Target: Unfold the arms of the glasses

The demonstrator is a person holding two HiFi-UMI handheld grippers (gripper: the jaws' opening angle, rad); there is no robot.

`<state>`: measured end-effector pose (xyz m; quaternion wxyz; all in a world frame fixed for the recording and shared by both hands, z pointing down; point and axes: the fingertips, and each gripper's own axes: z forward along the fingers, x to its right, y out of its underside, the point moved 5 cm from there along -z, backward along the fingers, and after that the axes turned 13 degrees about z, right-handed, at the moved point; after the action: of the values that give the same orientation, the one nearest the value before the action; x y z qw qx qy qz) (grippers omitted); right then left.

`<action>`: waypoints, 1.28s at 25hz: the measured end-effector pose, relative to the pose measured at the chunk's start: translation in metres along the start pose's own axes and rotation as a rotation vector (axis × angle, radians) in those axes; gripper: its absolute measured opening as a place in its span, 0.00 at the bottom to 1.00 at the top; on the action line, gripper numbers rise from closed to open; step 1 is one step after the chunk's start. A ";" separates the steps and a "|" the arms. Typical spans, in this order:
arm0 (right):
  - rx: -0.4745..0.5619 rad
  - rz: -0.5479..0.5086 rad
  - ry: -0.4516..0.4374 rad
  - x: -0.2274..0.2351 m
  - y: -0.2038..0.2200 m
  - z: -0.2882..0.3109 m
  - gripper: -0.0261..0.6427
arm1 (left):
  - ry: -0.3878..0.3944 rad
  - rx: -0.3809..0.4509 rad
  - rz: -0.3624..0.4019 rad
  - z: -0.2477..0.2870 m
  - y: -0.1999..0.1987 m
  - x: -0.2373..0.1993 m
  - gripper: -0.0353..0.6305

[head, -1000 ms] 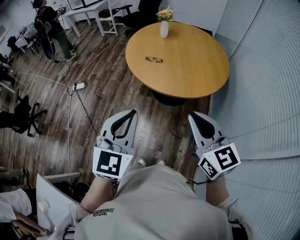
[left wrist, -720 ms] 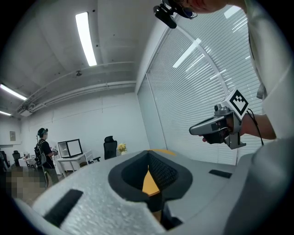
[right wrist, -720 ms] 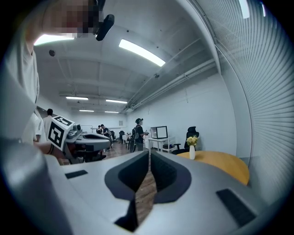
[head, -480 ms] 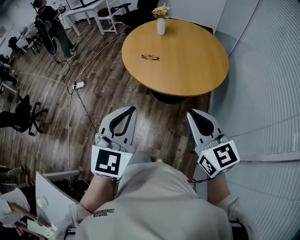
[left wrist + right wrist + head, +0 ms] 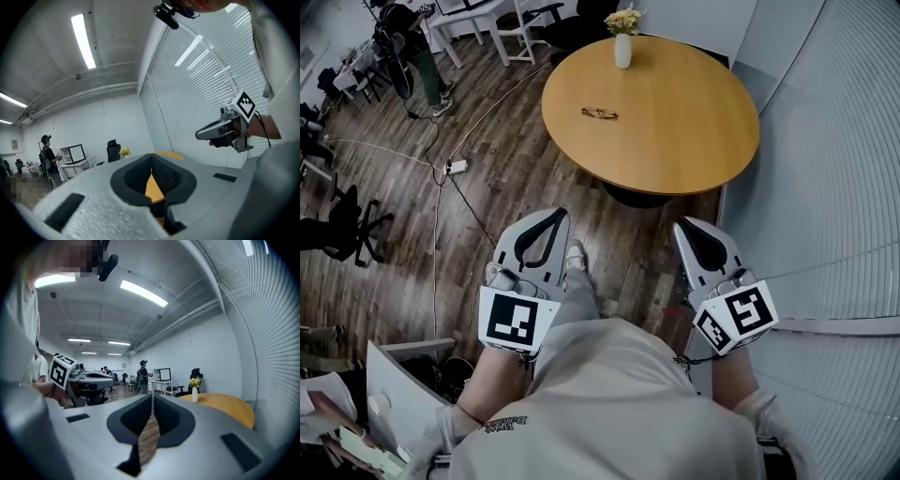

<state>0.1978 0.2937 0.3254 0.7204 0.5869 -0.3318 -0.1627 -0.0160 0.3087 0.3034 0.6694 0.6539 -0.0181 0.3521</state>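
Head view: the glasses [image 5: 599,113] lie folded, as far as I can tell at this size, on the round tabletop [image 5: 675,122] in the upper middle of the frame, well apart from both tools and some way below the flower vase [image 5: 622,47]. Compared with a second ago the tabletop sits slightly higher and further left, and a shoe [image 5: 575,255] has come into sight between the tools. I read that as a step toward the table, so the task itself has not begun. The left hand-held gripper [image 5: 553,217] and the right hand-held gripper [image 5: 686,225] remain low in the frame, close to the torso, over the wooden floor.

Left gripper view: its jaws are pressed together at the tips with nothing between them. An orange sliver of tabletop shows through the opening behind them, and the other tool hangs at the right of the frame. No glasses are visible here.

Right gripper view: again the jaws meet, empty. The vase and the tabletop's edge stand at centre right, and I cannot make out the glasses.
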 end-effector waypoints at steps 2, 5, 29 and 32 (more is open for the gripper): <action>-0.002 -0.002 -0.003 0.004 0.003 0.007 0.09 | 0.003 0.001 0.002 0.006 0.006 -0.001 0.09; 0.001 -0.002 0.005 0.010 0.006 0.019 0.09 | 0.024 0.007 0.034 0.018 0.016 -0.006 0.09; -0.006 -0.055 0.106 0.068 -0.034 0.178 0.09 | 0.181 0.036 0.072 0.164 0.055 -0.114 0.09; -0.001 -0.055 0.119 0.076 -0.043 0.209 0.09 | 0.195 0.037 0.078 0.188 0.060 -0.137 0.09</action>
<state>0.1205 0.0812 0.3254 0.7343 0.6042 -0.2721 -0.1476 -0.0670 0.0741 0.3161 0.6416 0.6275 0.0282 0.4401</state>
